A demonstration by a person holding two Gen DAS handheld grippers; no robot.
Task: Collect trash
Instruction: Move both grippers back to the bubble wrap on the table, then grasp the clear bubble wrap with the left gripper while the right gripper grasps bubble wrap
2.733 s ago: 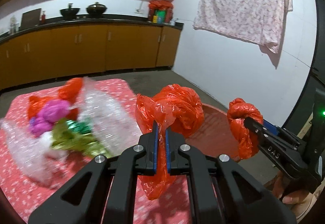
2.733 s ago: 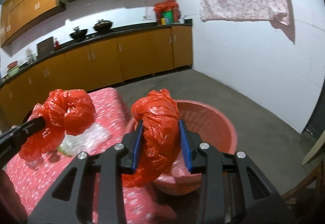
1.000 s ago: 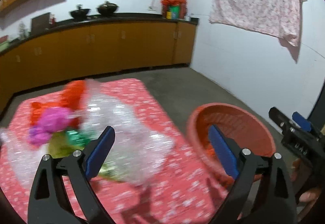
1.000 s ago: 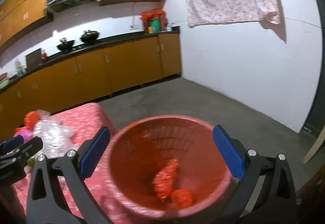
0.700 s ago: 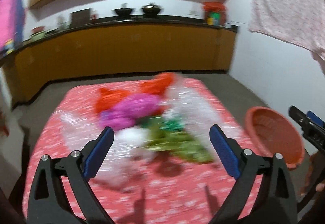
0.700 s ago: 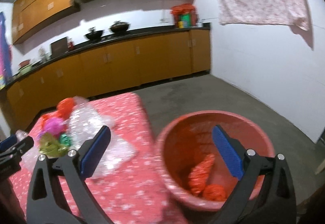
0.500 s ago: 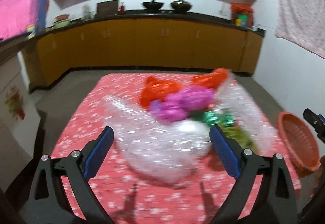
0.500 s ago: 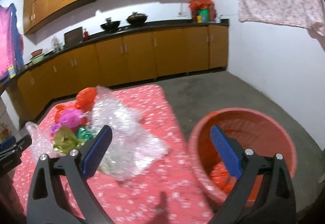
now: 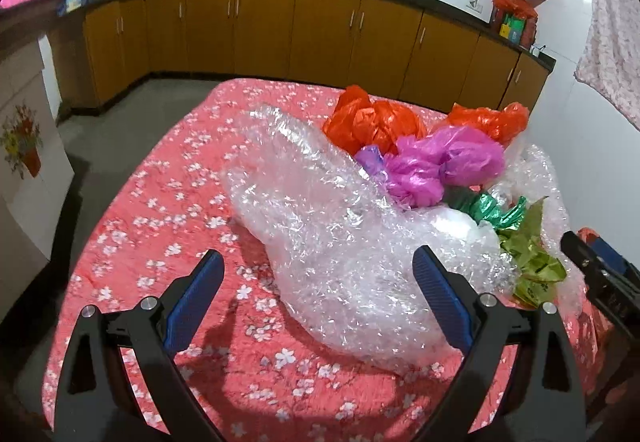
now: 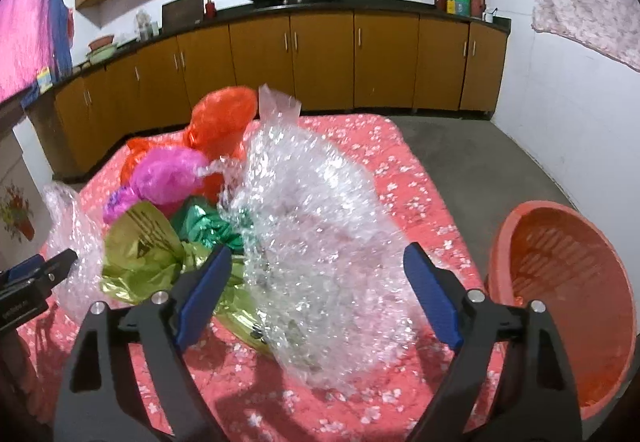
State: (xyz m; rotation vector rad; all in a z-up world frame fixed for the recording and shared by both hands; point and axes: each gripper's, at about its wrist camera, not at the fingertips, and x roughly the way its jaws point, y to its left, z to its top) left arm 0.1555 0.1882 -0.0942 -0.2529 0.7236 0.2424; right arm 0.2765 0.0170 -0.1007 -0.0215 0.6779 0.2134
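Observation:
A heap of trash lies on the table's red flowered cloth [image 9: 180,177]: clear bubble wrap [image 9: 320,226], two orange bags [image 9: 372,121], a pink bag [image 9: 448,161], green foil [image 9: 496,209] and a yellow-green wrapper [image 9: 528,262]. My left gripper [image 9: 316,270] is open just short of the near end of the bubble wrap. My right gripper [image 10: 318,258] straddles a second sheet of bubble wrap [image 10: 320,234]. Its jaws are closing, and the pads stand clear of the plastic. The red basket [image 10: 560,282] sits at the right, below the table edge.
Orange cabinets and a black counter with pots run along the back wall. A patterned cloth hangs on the white wall at right. In the right wrist view the left gripper [image 10: 48,262] shows at the left edge beside another bubble wrap piece [image 10: 72,234].
Both grippers have let red bags fall into the basket, then swung left and down to the trash heap on the table. The right jaws have narrowed a little around the bubble wrap.

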